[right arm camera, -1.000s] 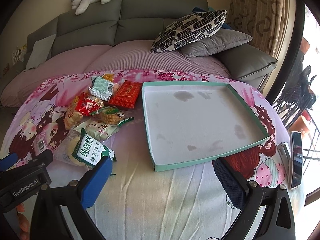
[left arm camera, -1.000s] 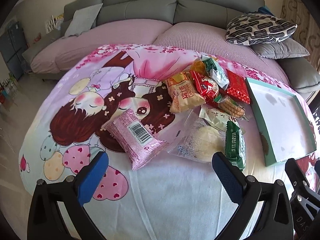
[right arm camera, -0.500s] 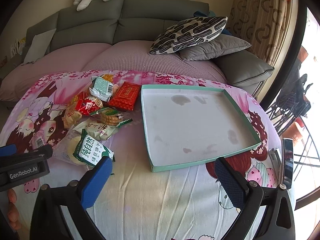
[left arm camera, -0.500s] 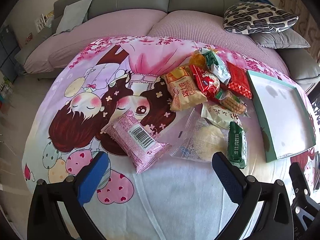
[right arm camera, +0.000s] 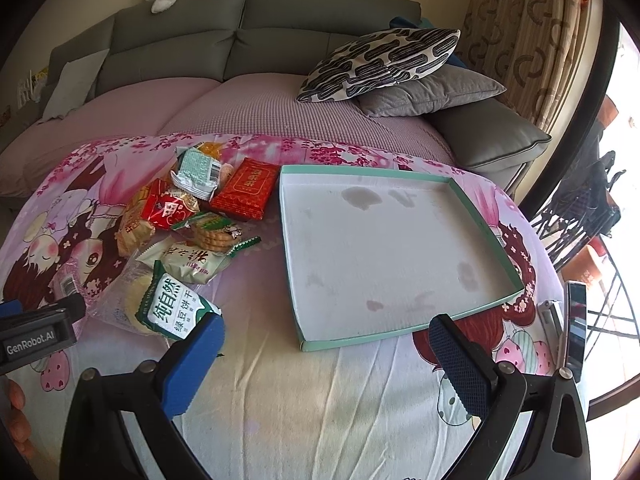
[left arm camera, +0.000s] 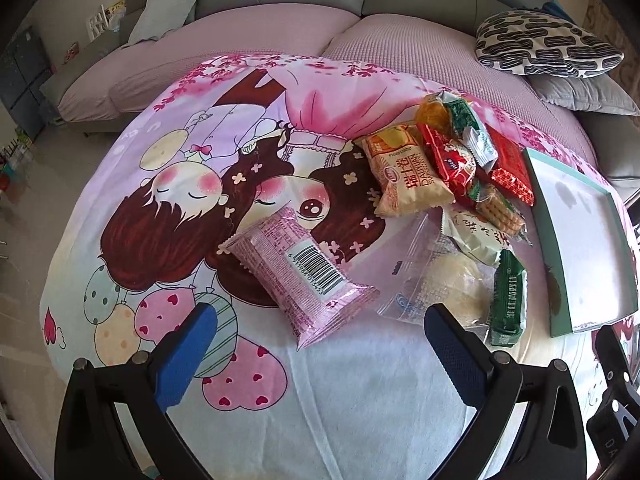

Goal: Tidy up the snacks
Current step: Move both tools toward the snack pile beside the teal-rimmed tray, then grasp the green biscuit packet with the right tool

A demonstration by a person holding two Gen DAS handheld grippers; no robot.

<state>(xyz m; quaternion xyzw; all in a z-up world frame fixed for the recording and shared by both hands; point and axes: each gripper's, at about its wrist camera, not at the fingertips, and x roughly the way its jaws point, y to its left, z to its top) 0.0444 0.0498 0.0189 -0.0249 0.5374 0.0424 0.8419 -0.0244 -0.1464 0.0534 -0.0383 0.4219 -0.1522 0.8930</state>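
Note:
A pile of snack packets lies on a cartoon-print cloth. A pink packet [left arm camera: 304, 276] with a barcode lies nearest my left gripper [left arm camera: 320, 328], which is open and empty just short of it. Beyond are a clear bag of pale cakes [left arm camera: 436, 280], a green biscuit packet [left arm camera: 508, 292], a yellow packet [left arm camera: 408, 172] and red packets [left arm camera: 452, 156]. An empty teal-rimmed white tray [right arm camera: 404, 334] lies to the right. My right gripper [right arm camera: 328, 336] is open and empty above the cloth at the tray's near edge, with the green biscuit packet [right arm camera: 172, 304] by its left finger.
A grey sofa with purple seat covers [right arm camera: 256, 100] runs behind the table, with a patterned cushion [right arm camera: 380, 60] on it. A phone [right arm camera: 576, 328] lies near the table's right edge. The left gripper's body [right arm camera: 36, 336] shows at the lower left of the right wrist view.
Both grippers have risen and pulled back a little, so the table looks smaller and more of its near cloth shows. The snacks and tray have not moved. Both grippers stay open.

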